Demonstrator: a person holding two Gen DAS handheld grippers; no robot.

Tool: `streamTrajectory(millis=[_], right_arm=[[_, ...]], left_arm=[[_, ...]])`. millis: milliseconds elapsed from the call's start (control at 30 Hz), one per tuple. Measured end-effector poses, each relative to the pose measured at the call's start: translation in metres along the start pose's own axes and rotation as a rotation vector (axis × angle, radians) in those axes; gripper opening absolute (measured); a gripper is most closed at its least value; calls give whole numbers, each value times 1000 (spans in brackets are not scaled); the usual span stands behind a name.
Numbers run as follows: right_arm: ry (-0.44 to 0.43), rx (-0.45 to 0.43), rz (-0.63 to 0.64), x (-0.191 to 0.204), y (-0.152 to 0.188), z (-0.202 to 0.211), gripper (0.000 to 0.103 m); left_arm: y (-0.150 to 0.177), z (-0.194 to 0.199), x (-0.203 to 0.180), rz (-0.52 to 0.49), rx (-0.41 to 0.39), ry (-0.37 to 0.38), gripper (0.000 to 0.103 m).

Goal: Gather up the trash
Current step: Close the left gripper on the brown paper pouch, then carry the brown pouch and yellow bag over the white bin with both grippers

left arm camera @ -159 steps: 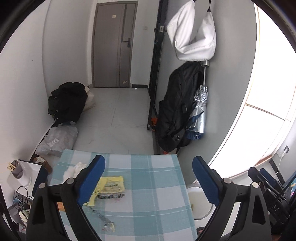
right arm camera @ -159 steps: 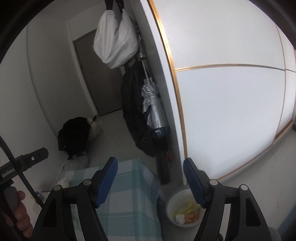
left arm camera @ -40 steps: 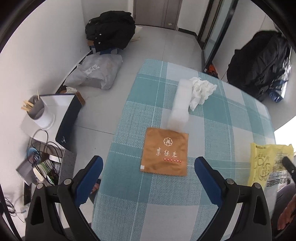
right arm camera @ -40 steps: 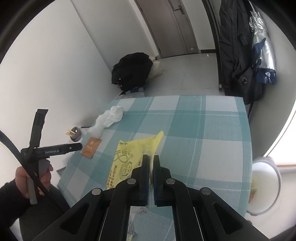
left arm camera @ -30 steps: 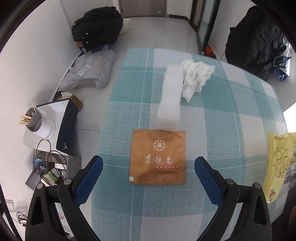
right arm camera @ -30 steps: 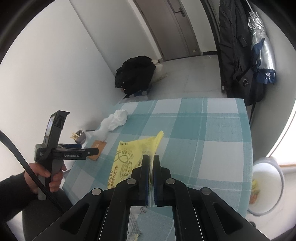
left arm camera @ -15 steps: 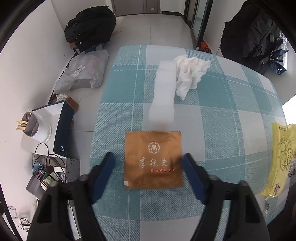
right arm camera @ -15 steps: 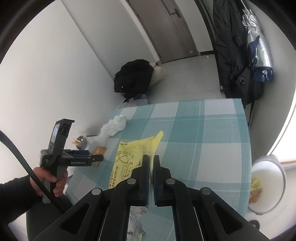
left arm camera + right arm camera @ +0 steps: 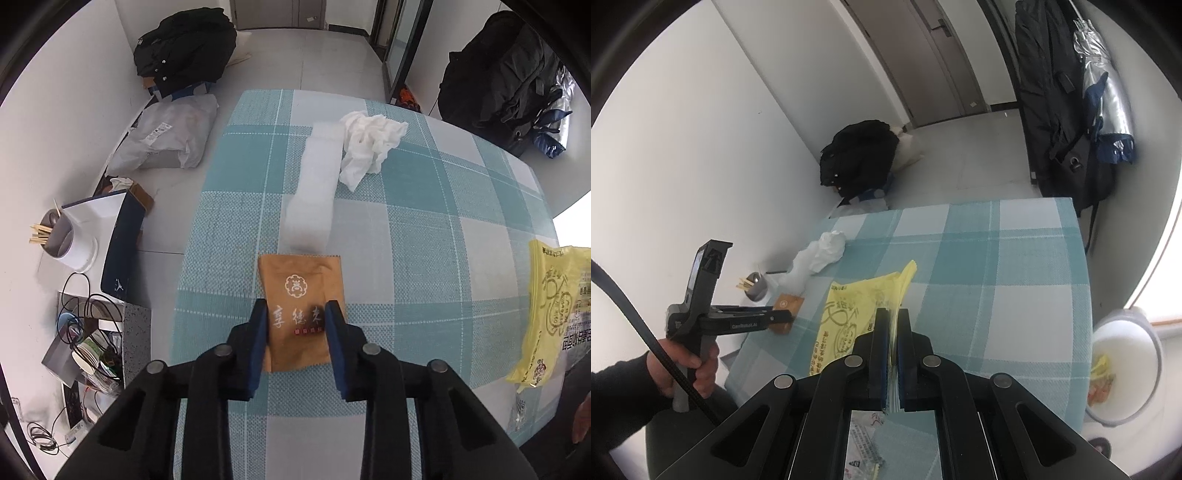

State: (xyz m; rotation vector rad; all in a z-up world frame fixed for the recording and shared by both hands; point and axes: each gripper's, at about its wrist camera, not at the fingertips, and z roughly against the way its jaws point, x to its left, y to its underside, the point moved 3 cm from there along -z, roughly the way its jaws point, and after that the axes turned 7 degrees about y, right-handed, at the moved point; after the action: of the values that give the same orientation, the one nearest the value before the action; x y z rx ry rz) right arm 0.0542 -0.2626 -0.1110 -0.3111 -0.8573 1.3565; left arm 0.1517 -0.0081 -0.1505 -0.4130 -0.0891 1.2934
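Note:
A brown paper packet with white print lies near the left edge of the teal checked table. My left gripper is partly closed, its blue fingers on either side of the packet's near half; whether they grip it is unclear. The packet also shows in the right wrist view. My right gripper is shut on the edge of a yellow plastic bag, which also shows in the left wrist view. A crumpled white tissue and a white foam strip lie farther back.
A white bin holding yellow scraps stands on the floor right of the table. A clear wrapper lies under my right gripper. Black bags, a grey parcel, a chopstick cup and cables lie left of the table.
My left gripper has moved down onto the brown packet and its fingers have closed in from wide open to either side of it. My right gripper stays shut on the yellow bag.

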Motion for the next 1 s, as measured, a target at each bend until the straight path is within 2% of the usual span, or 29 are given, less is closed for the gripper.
streamTrajectory(millis=[200, 400, 567, 700, 1000], right_arm=[[1, -6, -8, -1, 0, 4, 3], [-2, -15, -22, -4, 1, 10, 3], [7, -26, -39, -6, 2, 16, 3], [10, -37, -35, -7, 4, 21, 3], [35, -68, -15, -5, 10, 35, 3]], left_arm=[[1, 12, -4, 14, -41, 6, 10], [7, 23, -13, 10, -60, 15, 5], [12, 32, -18, 39, -86, 14, 4], [18, 33, -26, 10, -75, -34, 3], [25, 50, -49, -48, -115, -57, 3]])
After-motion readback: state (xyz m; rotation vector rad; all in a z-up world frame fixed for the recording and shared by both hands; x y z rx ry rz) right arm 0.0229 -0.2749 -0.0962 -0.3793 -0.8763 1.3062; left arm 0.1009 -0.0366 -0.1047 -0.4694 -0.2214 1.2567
